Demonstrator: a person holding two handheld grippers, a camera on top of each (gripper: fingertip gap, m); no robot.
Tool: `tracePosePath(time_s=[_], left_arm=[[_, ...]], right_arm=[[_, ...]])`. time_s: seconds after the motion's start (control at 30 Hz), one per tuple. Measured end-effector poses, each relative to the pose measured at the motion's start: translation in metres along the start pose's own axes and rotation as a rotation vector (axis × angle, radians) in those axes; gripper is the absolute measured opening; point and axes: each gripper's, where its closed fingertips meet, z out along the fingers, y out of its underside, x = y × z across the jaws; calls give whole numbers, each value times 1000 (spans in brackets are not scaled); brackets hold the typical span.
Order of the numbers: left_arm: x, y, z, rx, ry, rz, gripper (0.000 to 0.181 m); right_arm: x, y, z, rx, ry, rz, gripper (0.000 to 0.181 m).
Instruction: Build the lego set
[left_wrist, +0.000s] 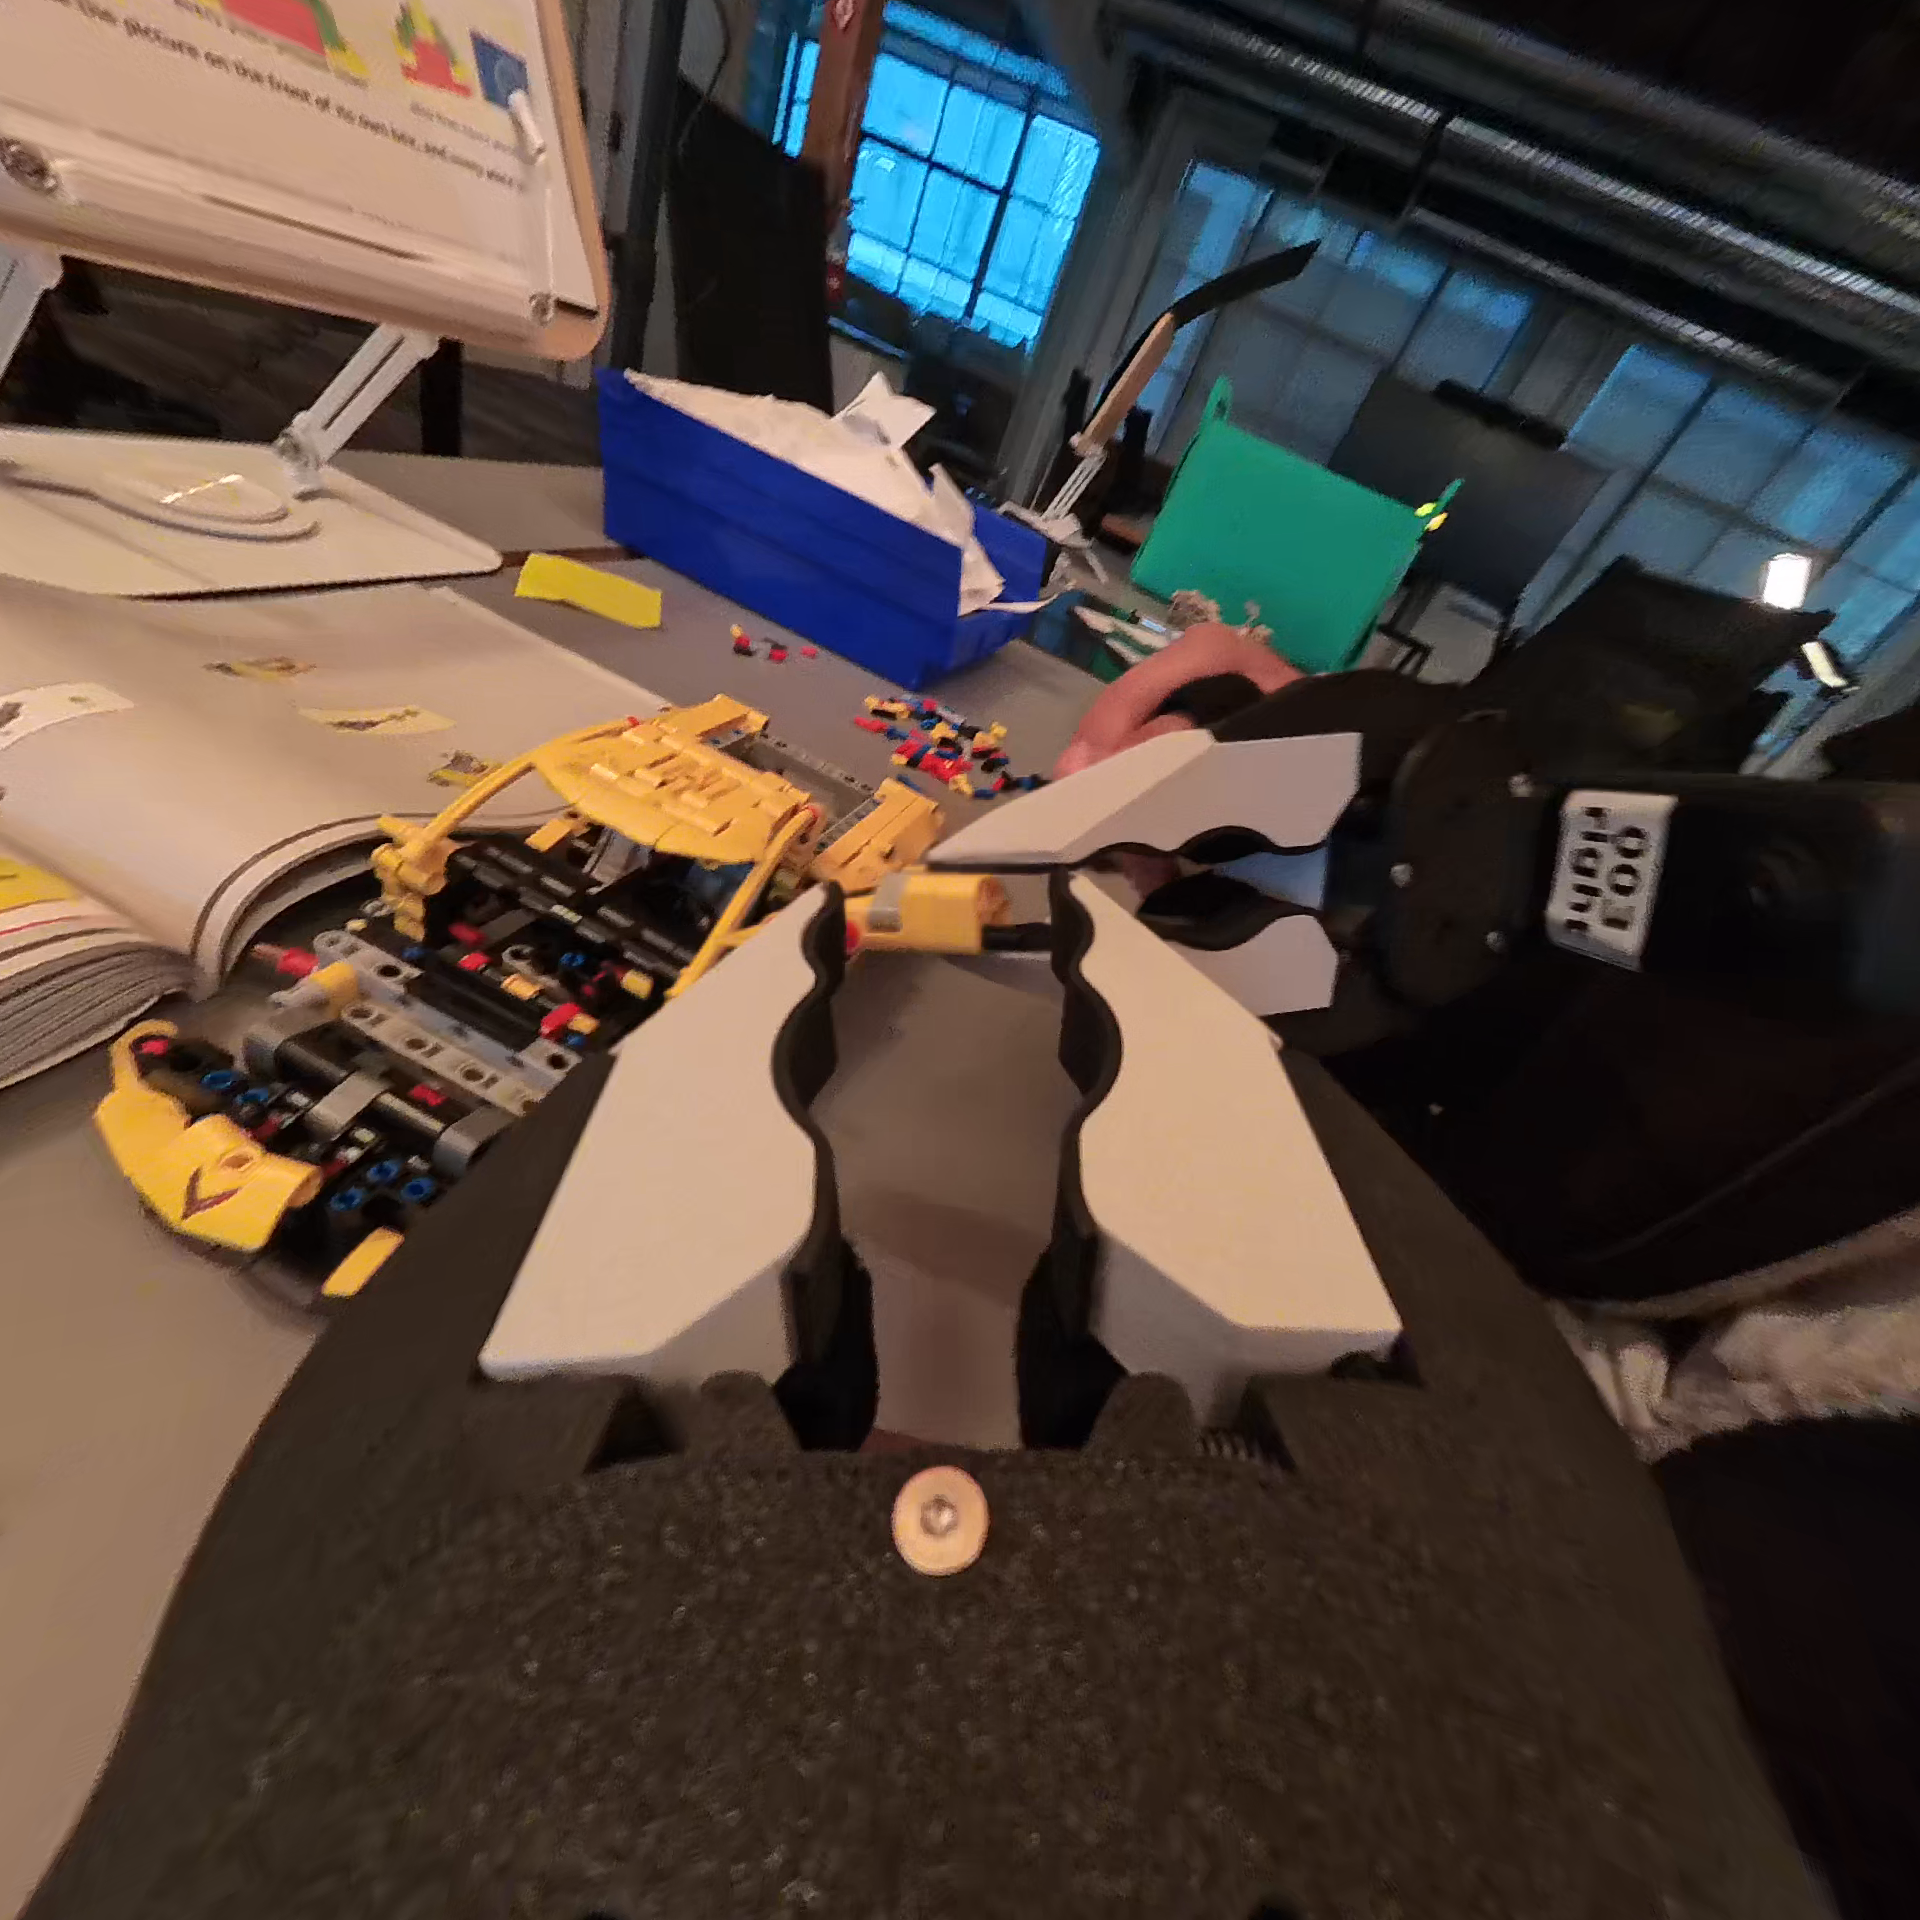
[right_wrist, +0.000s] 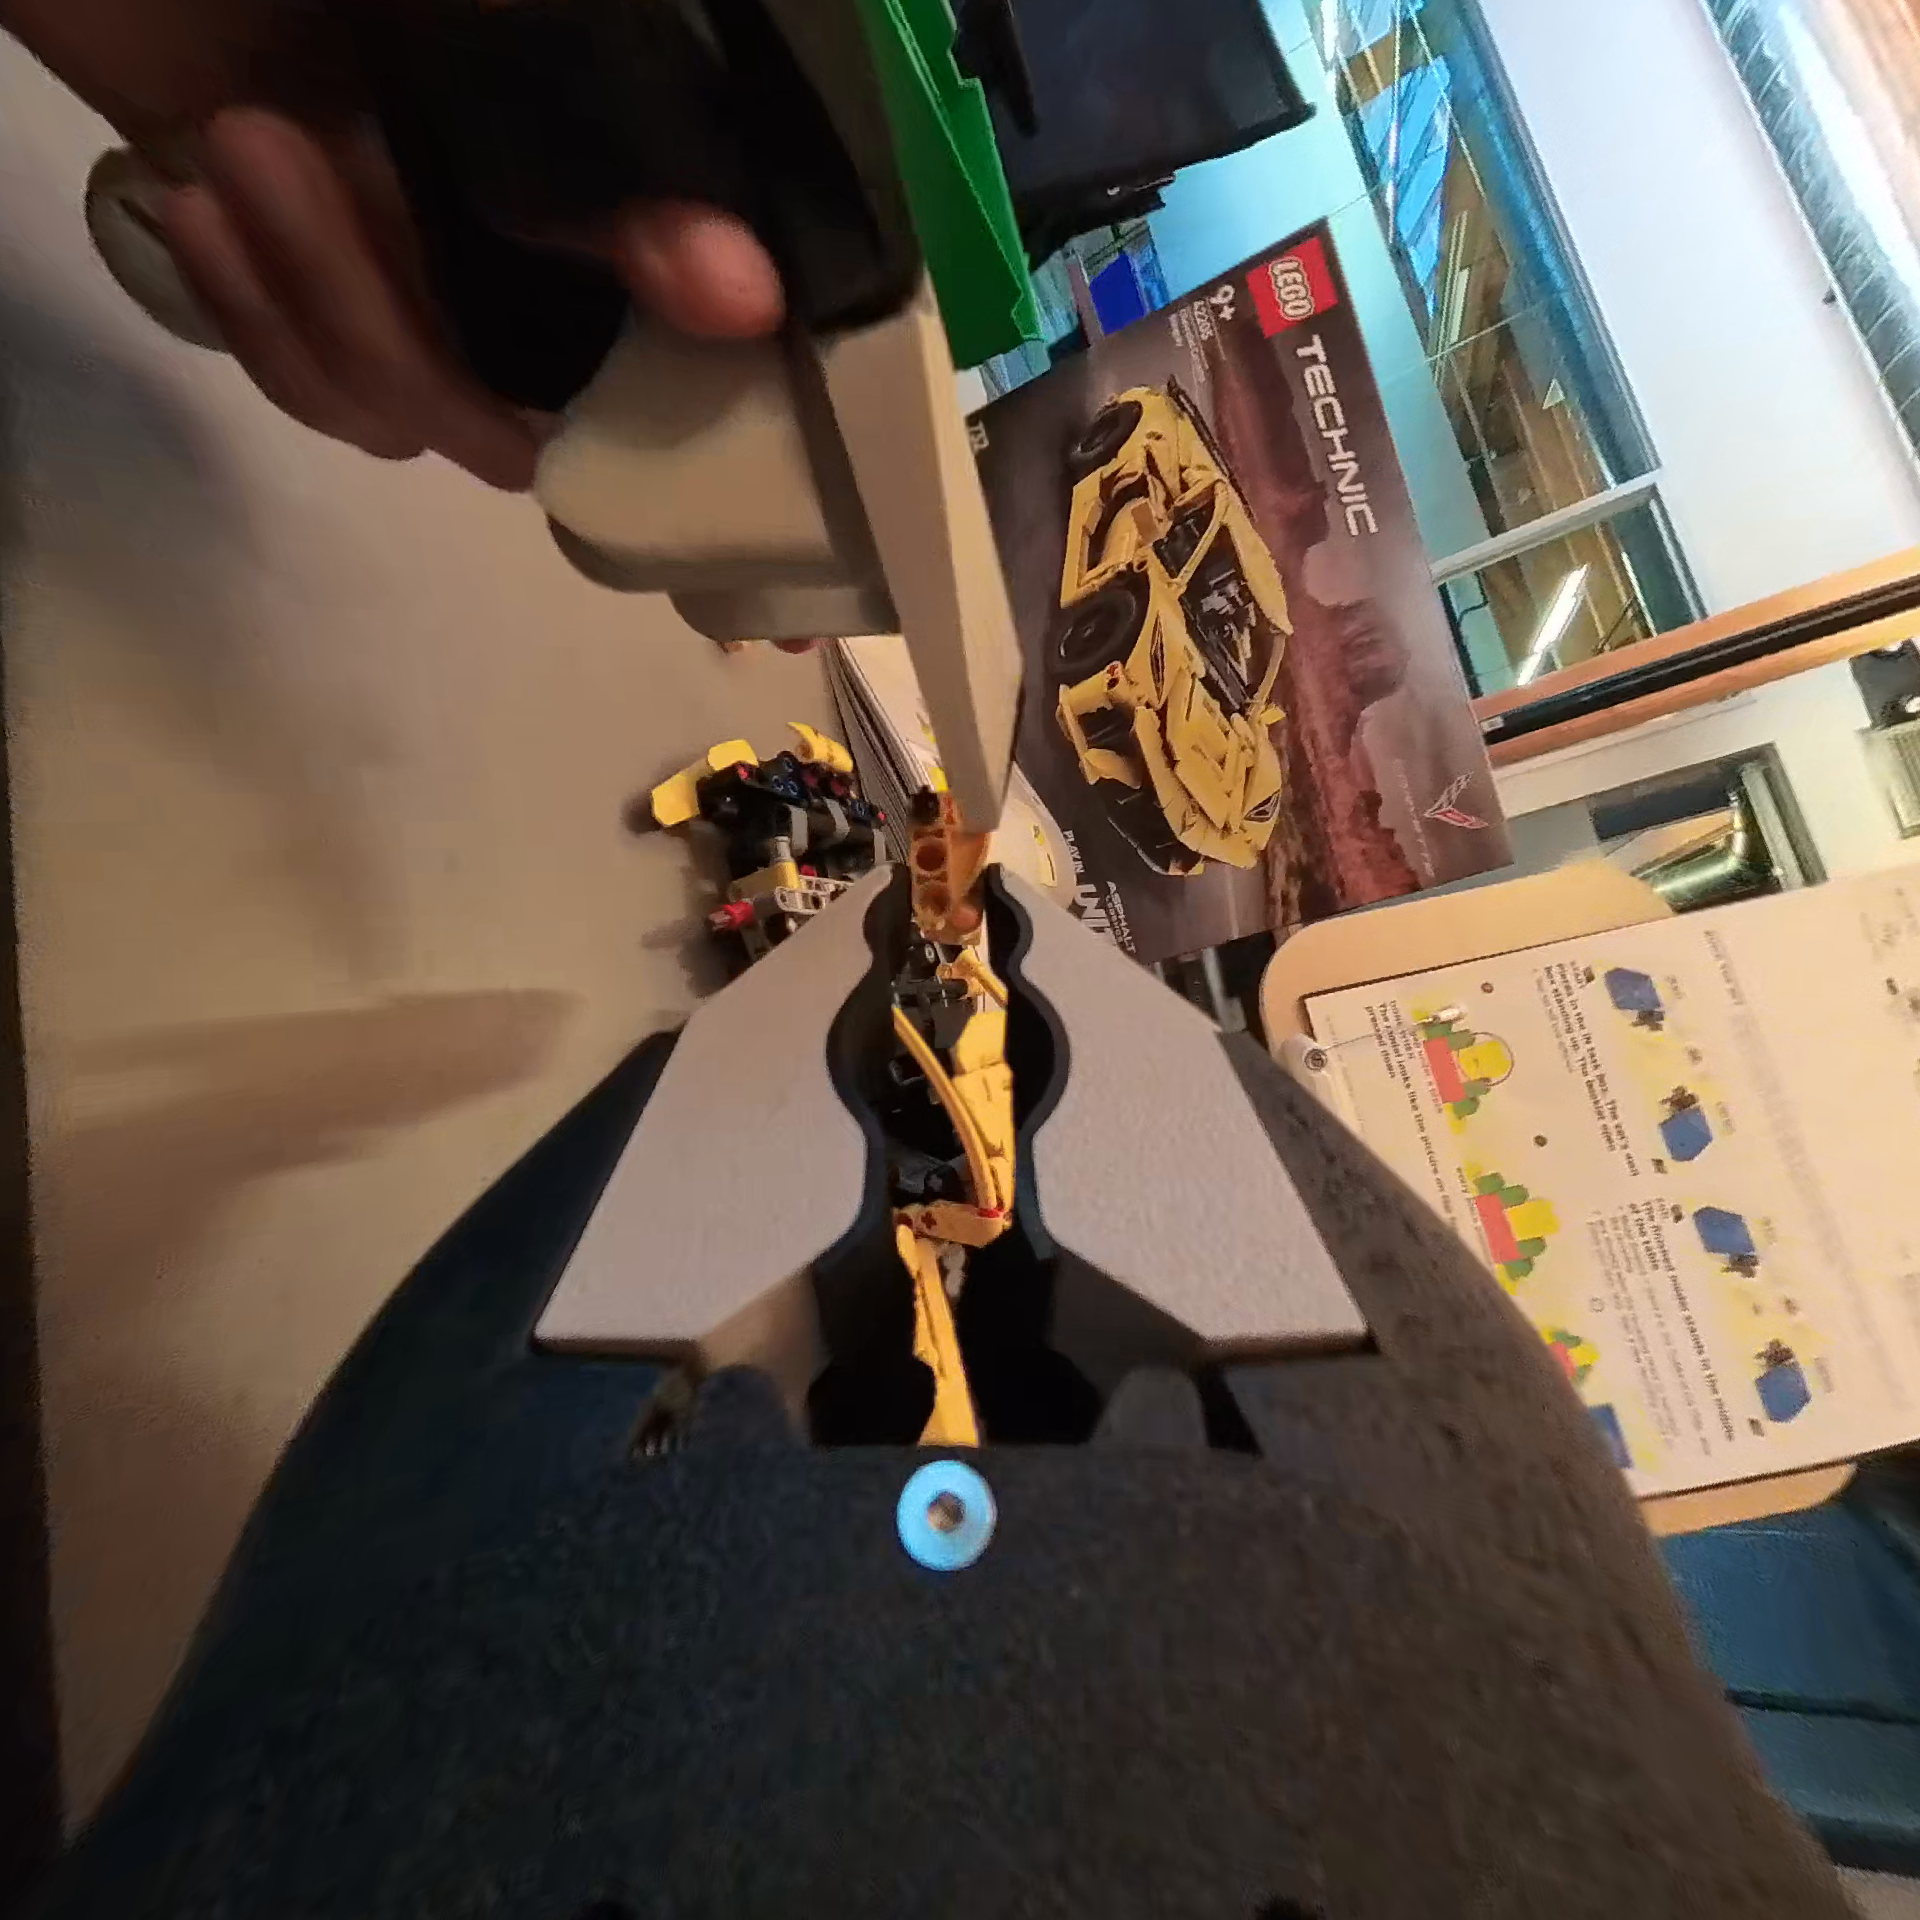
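Observation:
A partly built yellow and black Lego car (left_wrist: 623, 883) lies on the grey table (left_wrist: 156, 1351). My left gripper (left_wrist: 945, 899) is closed on a small yellow piece with a black axle (left_wrist: 935, 912), pinching it end to end just right of the car. My right gripper (right_wrist: 940, 883) comes in from the right and is shut on the same yellow piece (right_wrist: 940, 868) across its sides. One left finger (right_wrist: 956, 623) touches the piece's far end in the right wrist view. The car (right_wrist: 790, 831) shows behind it there.
An open instruction booklet (left_wrist: 208, 779) lies left of the car. Loose small pieces (left_wrist: 935, 738) lie behind it, with a blue bin of paper (left_wrist: 779, 540) farther back. A stand holds a printed sheet (left_wrist: 312, 156). The set's box (right_wrist: 1247, 623) stands upright. A hand (left_wrist: 1143, 686) holds the right gripper. The tips of both grippers are at nearly the same place.

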Motion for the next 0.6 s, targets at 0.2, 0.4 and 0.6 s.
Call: tracePosePath(time_s=[0.2,0.4,0.6], left_arm=[[-16,7,-2,-35,-53,-59,37],[-20,8,-4,-41,-96,-33,36],[-16,12,-4,-68,-96,4,34]], right_arm=[[-2,0,0,-2,-6,-15,12],[-3,2,2,-10,-7,-21,12],[-3,5,3,-21,-11,-18,12]])
